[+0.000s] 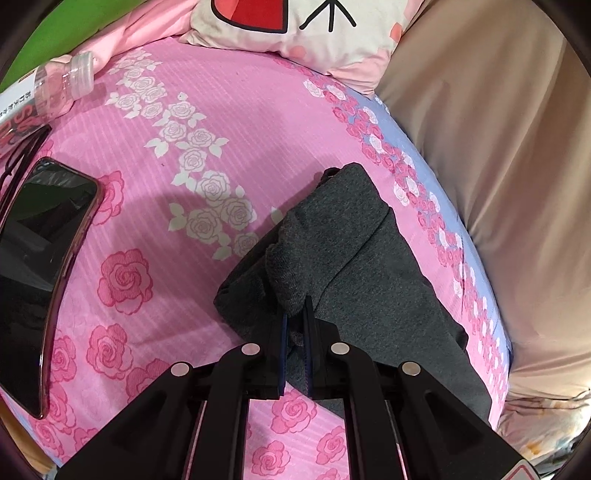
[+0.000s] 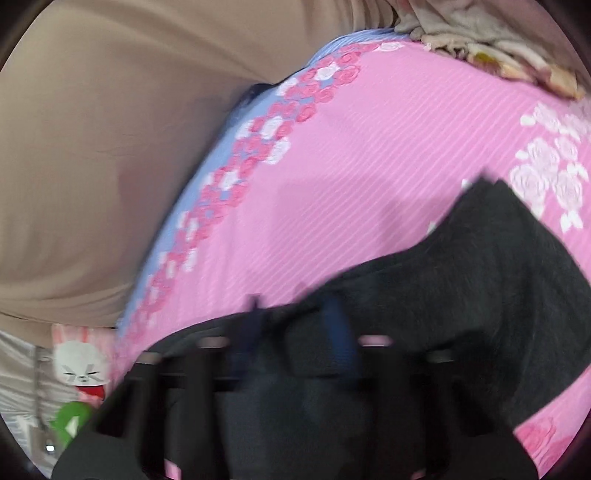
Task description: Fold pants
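Dark grey pants lie on the pink rose-print bed sheet, partly folded over themselves. My left gripper is shut on a fold of the pants' cuff end and holds it slightly raised. In the blurred right wrist view the pants spread across the lower right. My right gripper sits over the fabric with its blue-padded fingers apart; the blur hides whether cloth lies between them.
A phone lies at the left on the sheet, with a plastic bottle behind it. A pillow is at the head of the bed. Beige fabric borders the right side. A crumpled blanket lies far off.
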A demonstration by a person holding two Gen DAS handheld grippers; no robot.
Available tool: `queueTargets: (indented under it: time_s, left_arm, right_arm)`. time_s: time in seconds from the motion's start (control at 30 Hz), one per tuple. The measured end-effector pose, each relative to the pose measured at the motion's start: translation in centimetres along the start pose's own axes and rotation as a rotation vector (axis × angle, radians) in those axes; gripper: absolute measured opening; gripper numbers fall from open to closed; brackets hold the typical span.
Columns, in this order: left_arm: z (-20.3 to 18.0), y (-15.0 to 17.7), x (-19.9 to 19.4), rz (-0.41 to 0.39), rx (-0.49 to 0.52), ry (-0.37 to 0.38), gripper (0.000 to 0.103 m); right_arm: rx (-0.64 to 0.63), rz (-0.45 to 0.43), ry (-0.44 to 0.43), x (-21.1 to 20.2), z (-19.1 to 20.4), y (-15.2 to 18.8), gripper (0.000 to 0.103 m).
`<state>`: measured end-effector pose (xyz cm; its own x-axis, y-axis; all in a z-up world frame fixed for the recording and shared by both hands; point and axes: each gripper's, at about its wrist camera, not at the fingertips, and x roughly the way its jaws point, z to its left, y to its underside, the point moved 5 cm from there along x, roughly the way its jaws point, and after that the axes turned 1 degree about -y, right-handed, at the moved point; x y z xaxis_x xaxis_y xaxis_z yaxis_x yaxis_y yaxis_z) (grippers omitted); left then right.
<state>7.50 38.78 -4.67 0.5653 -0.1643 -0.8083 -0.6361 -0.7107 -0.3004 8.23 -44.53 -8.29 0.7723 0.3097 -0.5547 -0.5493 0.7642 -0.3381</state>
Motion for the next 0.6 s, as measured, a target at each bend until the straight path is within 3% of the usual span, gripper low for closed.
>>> queueTargets:
  time_s: [0.1, 0.17, 0.23, 0.33, 0.4, 0.47, 0.5, 0.53, 0.6]
  left_arm:
    - [-0.7, -0.4, -1.3, -0.006, 0.029, 0.015, 0.005]
    - [-1.1, -0.5, -2.8, -0.018, 0.067, 0.020, 0.005]
    - [-0.7, -0.4, -2.9, -0.012, 0.096, -0.028, 0.005]
    - [0.8, -0.2, -0.8, 0.048, 0.090, -0.075, 0.006]
    - [1.5, -0.1, 0.4, 0.066, 0.085, -0.088, 0.007]
    - [1.4, -0.1, 0.2, 0.051, 0.088, -0.091, 0.007]
    - [1.2, -0.1, 0.1, 0.043, 0.102, -0.100, 0.008]
    - [1.0, 0.0, 0.0, 0.041, 0.112, -0.109, 0.008]
    - [1.0, 0.0, 0.1, 0.041, 0.115, -0.122, 0.008]
  right_arm:
    - [-0.129, -0.152, -0.114, -5.8, 2.1, 0.1, 0.000]
    - [-0.223, -0.200, -0.097, -8.9, 2.4, 1.5, 0.000]
    - [-0.292, -0.170, 0.045, -9.3, -0.2, 3.3, 0.000]
    - [-0.199, -0.035, 0.160, -7.3, -6.9, 5.3, 0.000]
    - [-0.116, -0.029, 0.093, -7.9, -8.8, 5.8, 0.002]
    - [-0.091, -0.075, 0.056, -9.4, -8.6, 5.3, 0.010]
    - [-0.103, -0.091, 0.059, -9.8, -8.3, 5.0, 0.026]
    - [-0.108, -0.101, 0.066, -10.0, -7.9, 4.7, 0.058]
    - [-0.118, -0.134, 0.076, -10.2, -7.1, 3.9, 0.076]
